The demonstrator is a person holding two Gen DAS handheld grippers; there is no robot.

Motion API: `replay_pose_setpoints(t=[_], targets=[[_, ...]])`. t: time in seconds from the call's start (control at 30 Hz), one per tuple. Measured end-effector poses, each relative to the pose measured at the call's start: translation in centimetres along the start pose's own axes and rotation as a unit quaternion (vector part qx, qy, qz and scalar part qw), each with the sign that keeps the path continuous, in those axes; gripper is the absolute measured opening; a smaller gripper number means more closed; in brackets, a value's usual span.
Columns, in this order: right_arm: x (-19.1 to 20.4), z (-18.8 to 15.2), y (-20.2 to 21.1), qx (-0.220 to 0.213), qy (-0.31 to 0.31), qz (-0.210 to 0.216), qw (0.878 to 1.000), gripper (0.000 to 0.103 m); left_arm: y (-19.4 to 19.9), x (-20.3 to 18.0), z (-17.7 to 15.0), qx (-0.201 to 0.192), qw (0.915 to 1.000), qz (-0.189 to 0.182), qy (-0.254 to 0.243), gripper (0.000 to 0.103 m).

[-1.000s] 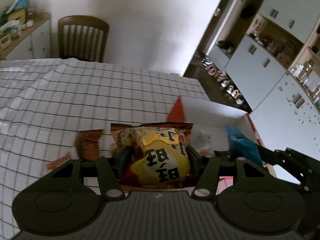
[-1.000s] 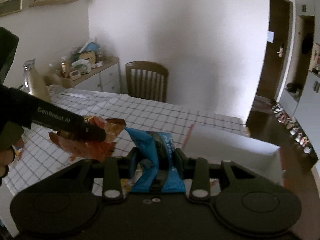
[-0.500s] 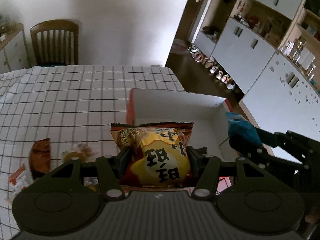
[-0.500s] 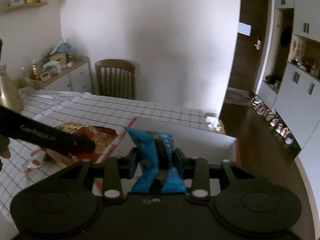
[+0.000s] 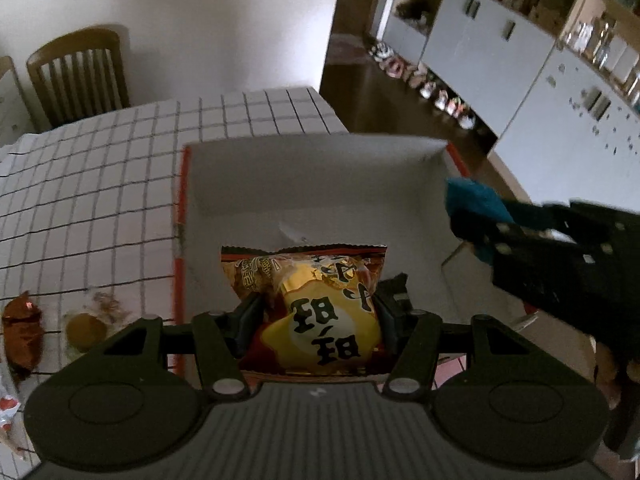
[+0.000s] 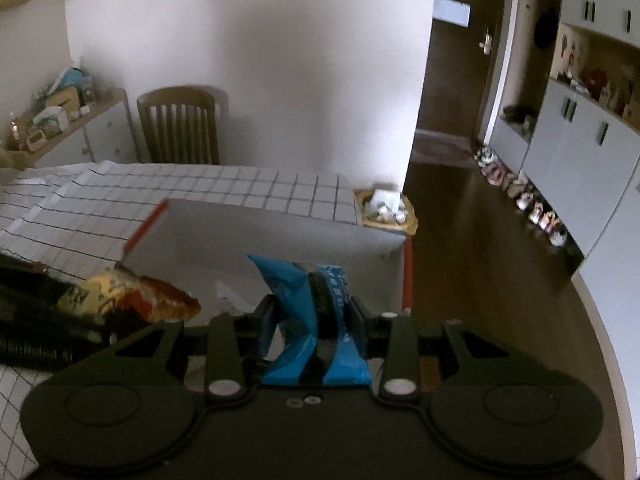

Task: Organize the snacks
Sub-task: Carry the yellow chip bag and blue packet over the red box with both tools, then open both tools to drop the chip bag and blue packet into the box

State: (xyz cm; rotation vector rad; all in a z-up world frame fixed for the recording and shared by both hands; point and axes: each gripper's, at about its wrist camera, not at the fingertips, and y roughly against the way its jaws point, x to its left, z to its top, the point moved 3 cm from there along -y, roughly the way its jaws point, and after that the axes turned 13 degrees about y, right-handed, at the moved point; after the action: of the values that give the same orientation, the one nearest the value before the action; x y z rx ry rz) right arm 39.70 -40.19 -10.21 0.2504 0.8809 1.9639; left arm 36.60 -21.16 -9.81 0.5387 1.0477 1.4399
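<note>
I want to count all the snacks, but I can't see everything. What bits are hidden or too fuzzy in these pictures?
- Bottom of the white box: left wrist view, the yellow snack bag and left gripper cover much of it.
- Blue snack bag writing: right wrist view, crumpled and blurred.
- Table snacks: left wrist view, cut off by the edge, dark.
- Cabinet shelf items: too small, blurred.

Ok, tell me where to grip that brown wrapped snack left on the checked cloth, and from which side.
Grip the brown wrapped snack across its narrow middle, coming from above. It lies flat on the checked cloth with its long axis running away from the camera, so its two long sides are the easiest to pinch, and nothing crowds it there.
</note>
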Motion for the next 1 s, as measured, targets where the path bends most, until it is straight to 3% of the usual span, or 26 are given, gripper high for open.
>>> replay_pose_setpoints(t=[0.2, 0.43, 0.9, 1.0], targets=[[-1.2, -0.3, -3.4, 0.039, -0.030, 0.020, 0.999, 0.037, -3.2, -2.1, -0.5, 0.015, 0.9996, 0.019, -0.017, 0.059], [-1.1, -1.2, -6.5, 0.075, -0.022, 0.028, 0.997, 0.037, -5.1, -3.2, -1.1, 0.033, 0.9988, 0.023, -0.029, 0.059], [-0.8, -1.1, -7.5, 0.086, 0.019, 0.042, 0.995, 0.038, -6.2, -4.3, -1.2, 0.035, 0.9980, 0.034, -0.040, 0.060], [-1.2, -1.0, -7.3, 0.084, 0.019, 0.042, 0.995, 0.038, -6.1, -4.1, -1.1, 0.035, 0.9985, 0.029, -0.030, 0.064]])
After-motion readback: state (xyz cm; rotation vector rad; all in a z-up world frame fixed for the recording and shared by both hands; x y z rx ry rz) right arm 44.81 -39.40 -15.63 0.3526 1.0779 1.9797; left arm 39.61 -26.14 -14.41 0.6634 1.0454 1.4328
